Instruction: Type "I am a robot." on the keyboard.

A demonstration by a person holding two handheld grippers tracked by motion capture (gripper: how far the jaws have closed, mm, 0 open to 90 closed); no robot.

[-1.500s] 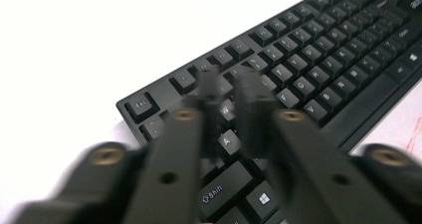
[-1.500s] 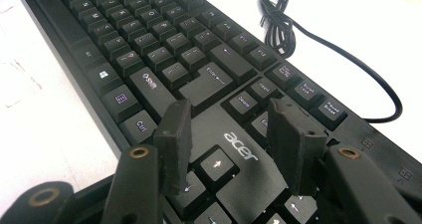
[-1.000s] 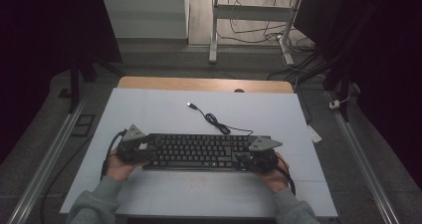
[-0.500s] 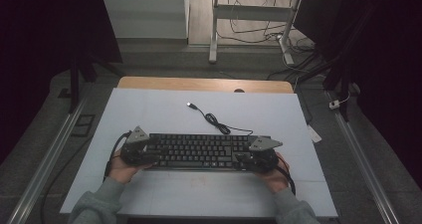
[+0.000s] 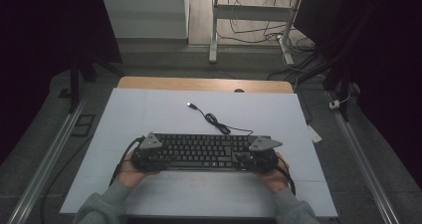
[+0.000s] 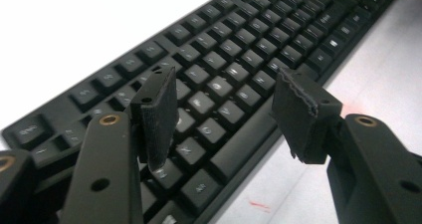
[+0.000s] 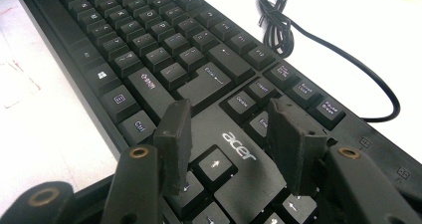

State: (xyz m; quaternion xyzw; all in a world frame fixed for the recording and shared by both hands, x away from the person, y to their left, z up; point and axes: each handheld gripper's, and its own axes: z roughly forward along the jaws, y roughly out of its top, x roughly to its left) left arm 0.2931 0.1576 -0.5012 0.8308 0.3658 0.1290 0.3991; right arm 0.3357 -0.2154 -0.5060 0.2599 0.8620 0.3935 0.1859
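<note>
A black Acer keyboard (image 5: pixel 204 152) lies across the near middle of the white table (image 5: pixel 149 109), its cable (image 5: pixel 216 122) coiled just beyond it, the USB plug (image 5: pixel 190 104) farther off. The left tongs (image 6: pixel 224 109) stand wide apart over the keyboard's left end, gripping nothing. The right tongs (image 7: pixel 230 147) are likewise parted over the arrow-key area at the right end, one jaw tip low against the keys, holding nothing.

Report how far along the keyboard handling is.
Done: the keyboard lies flat on the white mat, a hand-held gripper over each end. In hand: the left hand-held gripper and right hand-held gripper are both open above the keys, gripping nothing. Left, likely: any grasp; the cable lies loose, unplugged.
</note>
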